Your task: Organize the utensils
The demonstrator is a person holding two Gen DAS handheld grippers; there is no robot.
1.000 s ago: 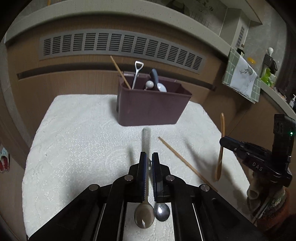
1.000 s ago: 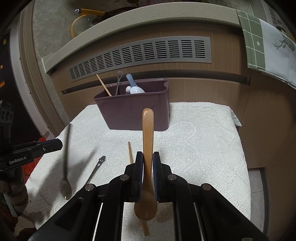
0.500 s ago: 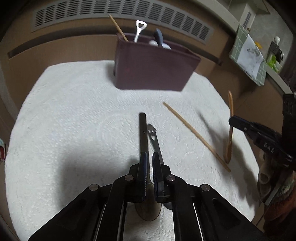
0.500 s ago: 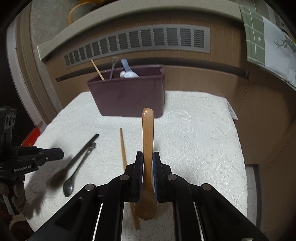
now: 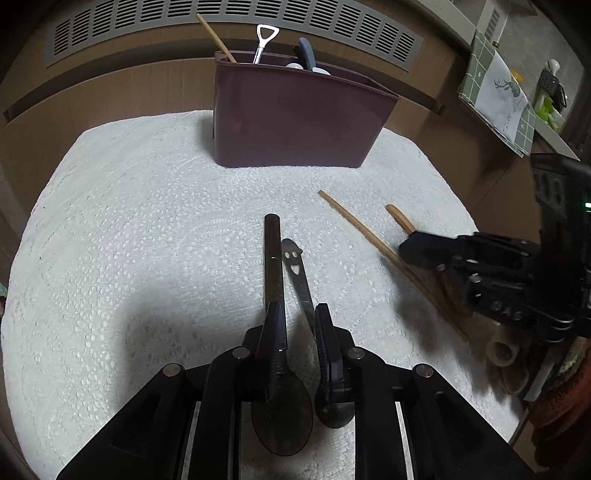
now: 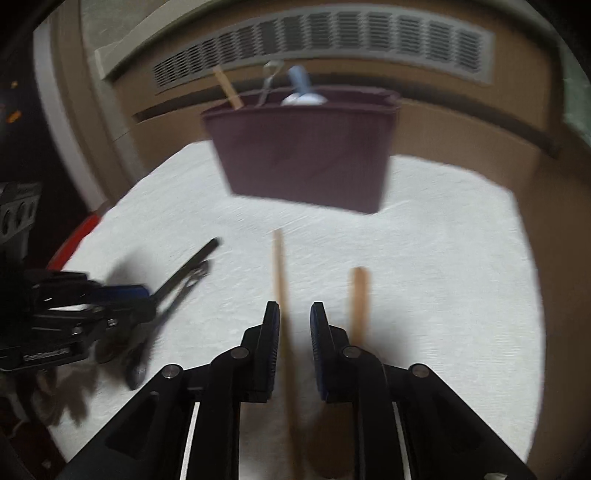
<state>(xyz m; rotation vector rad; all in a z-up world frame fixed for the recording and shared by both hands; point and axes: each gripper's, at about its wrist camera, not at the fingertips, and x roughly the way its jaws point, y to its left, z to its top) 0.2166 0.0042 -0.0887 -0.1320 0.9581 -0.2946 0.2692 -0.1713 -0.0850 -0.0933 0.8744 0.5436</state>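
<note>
Both spoons now lie on the white lace cloth [image 5: 147,221] below a slatted vent [image 5: 229,22], each hand-held gripper [image 5: 300,321] [image 6: 294,319] parted, empty.

Dim indoor light; the left wrist view is sharp with soft shadows, the right wrist view motion-blurred; fisheye edges curve and darken.

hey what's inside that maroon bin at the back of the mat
Sticking out of the maroon bin: a wooden chopstick, a shovel-shaped metal handle and a blue-handled utensil. The bin's wall hides their lower ends and anything else inside.
</note>
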